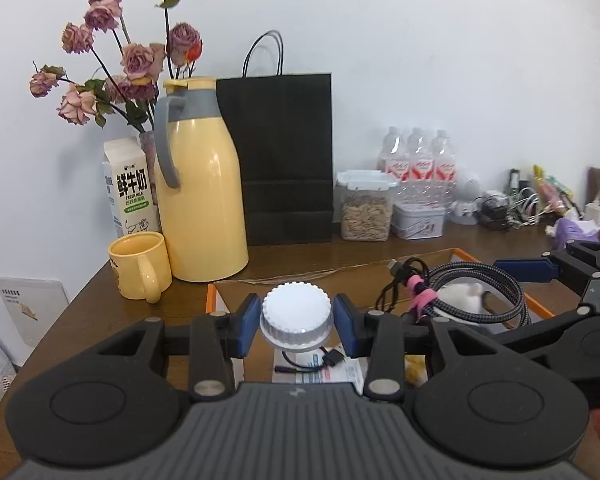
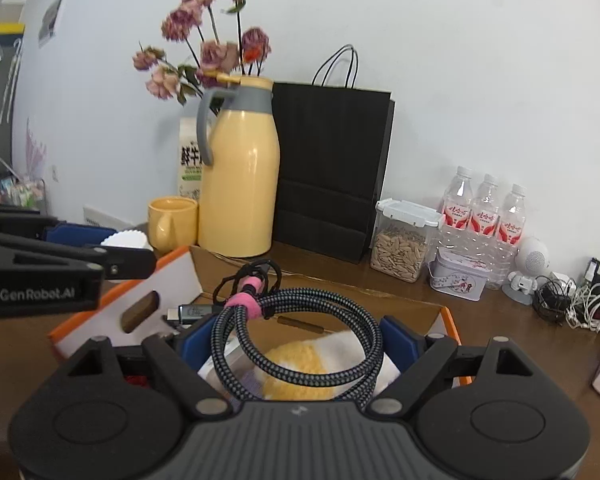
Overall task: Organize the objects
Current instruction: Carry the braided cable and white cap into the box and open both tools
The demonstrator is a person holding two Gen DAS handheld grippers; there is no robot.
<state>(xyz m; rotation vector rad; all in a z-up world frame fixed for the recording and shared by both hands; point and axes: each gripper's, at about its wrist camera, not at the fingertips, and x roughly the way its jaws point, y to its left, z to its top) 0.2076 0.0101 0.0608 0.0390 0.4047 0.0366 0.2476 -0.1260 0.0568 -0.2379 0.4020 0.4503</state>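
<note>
Left gripper [image 1: 296,324]: low centre of the left wrist view, its two blue pads pressed against the sides of a white ribbed cap [image 1: 296,314], which it pinches above the open box [image 1: 538,304].
White ribbed cap: round, with a grey ring beneath it; in the right wrist view it shows as a white scalloped disc [image 2: 124,239] at the left edge, between the other gripper's fingers.
Right gripper [image 2: 300,344]: low centre of the right wrist view, its blue pads set on either side of a coiled braided cable [image 2: 300,320] and closed on the loop.
Braided cable: black-and-white weave, bound with a pink strap [image 2: 242,302], held over the box; in the left wrist view the coil [image 1: 472,280] sits at the right middle of the frame.
Box: cardboard with orange edging [image 2: 452,320] and a white flap with a hand slot, on the brown table [image 1: 100,304]; it fills the lower middle of both views.
Inside the box: a yellow and white fuzzy thing [image 2: 300,368] under the cable, a small dark stick, a grey plug-like item [image 2: 192,312] at the left, though I cannot tell exactly what that one is.
Back of the table, upper left: yellow jug [image 1: 200,200] with grey handle, yellow mug [image 1: 140,264] just beside it, milk carton [image 1: 130,188], dried pink roses [image 1: 112,60].
Back centre: black paper bag [image 1: 284,152] against the white wall.
Back right: clear jar of seeds [image 1: 366,208], small tin [image 1: 418,220], three water bottles [image 1: 418,160], a tangle of wires [image 1: 508,204].
</note>
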